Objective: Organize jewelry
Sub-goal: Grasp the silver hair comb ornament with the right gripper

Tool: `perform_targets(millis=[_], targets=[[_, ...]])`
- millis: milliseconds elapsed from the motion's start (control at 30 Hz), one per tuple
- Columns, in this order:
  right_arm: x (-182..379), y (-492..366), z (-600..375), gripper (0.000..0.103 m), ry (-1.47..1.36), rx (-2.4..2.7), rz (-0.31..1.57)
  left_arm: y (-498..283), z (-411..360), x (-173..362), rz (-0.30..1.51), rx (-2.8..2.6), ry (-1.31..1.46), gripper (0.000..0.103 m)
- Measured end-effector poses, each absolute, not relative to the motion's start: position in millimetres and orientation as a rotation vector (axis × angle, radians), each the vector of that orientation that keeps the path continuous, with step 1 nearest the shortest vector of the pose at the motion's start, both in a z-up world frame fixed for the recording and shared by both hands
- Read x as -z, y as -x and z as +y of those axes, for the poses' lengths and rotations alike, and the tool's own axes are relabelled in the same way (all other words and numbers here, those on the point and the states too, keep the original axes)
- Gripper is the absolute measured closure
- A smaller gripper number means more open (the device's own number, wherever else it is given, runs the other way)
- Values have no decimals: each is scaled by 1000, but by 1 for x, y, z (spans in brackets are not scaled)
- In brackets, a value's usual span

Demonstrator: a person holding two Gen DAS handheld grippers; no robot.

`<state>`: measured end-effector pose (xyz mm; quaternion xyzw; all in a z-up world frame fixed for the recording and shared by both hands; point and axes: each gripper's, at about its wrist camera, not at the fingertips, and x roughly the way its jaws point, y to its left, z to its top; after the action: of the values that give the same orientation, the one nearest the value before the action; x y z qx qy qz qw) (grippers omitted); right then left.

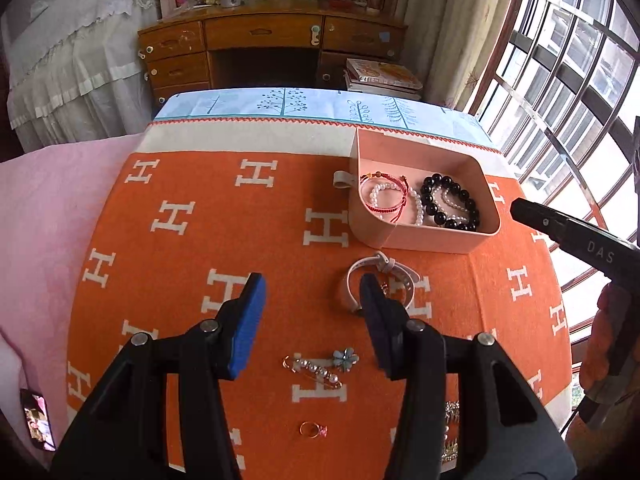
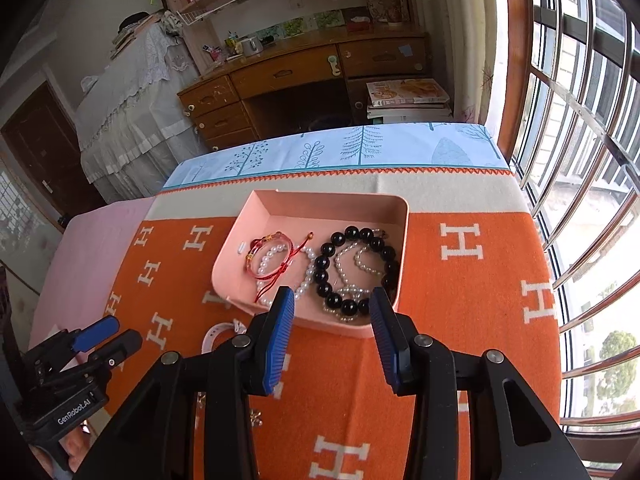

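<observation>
We are seeing the pink tray point(image 1: 424, 236) at one o'clock holding a black bead bracelet point(image 1: 450, 200), pearl strands point(image 1: 380, 194) and a red cord bracelet point(image 1: 402, 196); a white watch point(image 1: 352, 280), flower brooch point(image 1: 346, 358) and ring point(image 1: 312, 429) are lying toward six.

left claw point(image 1: 312, 292) open over blanket point(image 1: 192, 248), watch point(image 1: 356, 284) beside

You get daylight from the barred window point(image 1: 568, 92) on the right, its panes blown out to near white in both views. The orange blanket point(image 1: 192, 248) is evenly lit, with soft shadows. The pink tray point(image 2: 280, 206) and its beads read sharp. Fisheye bending curves the wooden desk point(image 1: 264, 36) and window bars, and your frame corners fall to black.
</observation>
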<state>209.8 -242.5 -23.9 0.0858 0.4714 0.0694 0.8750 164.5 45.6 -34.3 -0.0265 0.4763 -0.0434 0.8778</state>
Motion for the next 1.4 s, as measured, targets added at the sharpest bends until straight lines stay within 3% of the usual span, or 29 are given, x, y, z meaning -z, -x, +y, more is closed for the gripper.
perform_targets(millis=[500, 867, 1400], targets=[[12, -93, -226, 63, -225, -245, 954, -94, 71, 40, 995, 48, 65, 53], [37, -53, -217, 63, -243, -277, 996, -77, 76, 70, 1053, 20, 39, 53], [56, -7, -205, 63, -273, -341, 1019, -31, 70, 71, 1049, 12, 17, 53]])
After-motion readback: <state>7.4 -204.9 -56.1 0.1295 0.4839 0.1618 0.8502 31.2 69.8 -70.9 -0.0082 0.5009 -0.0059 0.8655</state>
